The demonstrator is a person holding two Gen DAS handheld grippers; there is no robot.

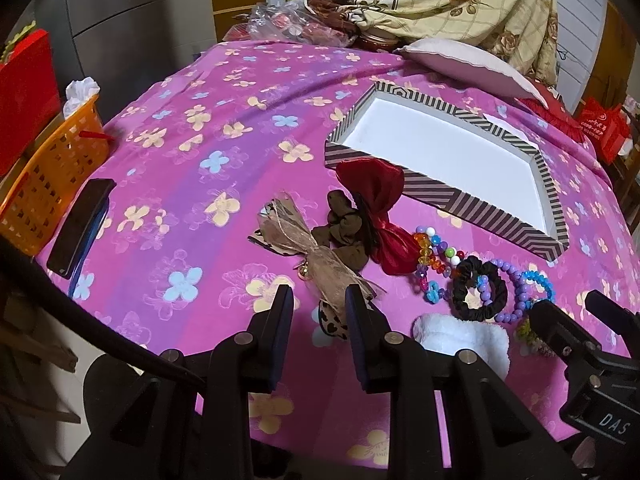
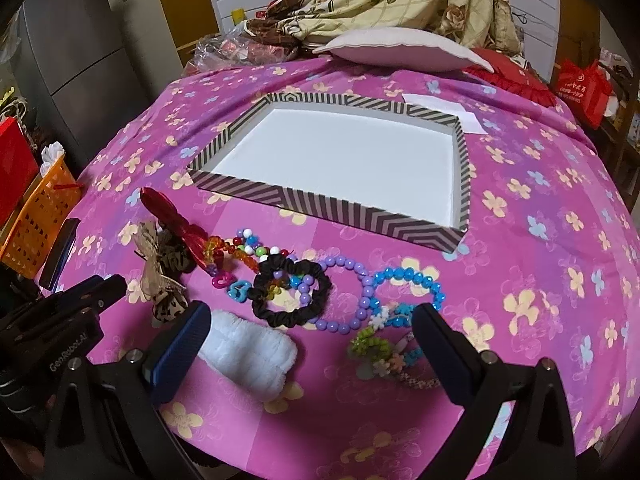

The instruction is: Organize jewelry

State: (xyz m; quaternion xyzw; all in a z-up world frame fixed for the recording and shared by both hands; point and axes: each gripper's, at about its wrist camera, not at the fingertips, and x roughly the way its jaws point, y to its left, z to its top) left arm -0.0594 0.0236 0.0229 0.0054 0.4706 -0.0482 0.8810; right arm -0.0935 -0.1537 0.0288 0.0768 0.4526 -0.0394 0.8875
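Bracelets (image 2: 404,292) lay overlapping near the striped tray (image 2: 328,210); your right gripper (image 2: 308,328) and left gripper (image 1: 318,300) hung apart, empty; grabbing one risked dragging neighbours.

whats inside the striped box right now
Nothing: the striped box shows only its bare white floor. The near wall hides a thin strip of floor just behind it. All the jewelry, like the black scrunchie, lies outside on the bedspread.
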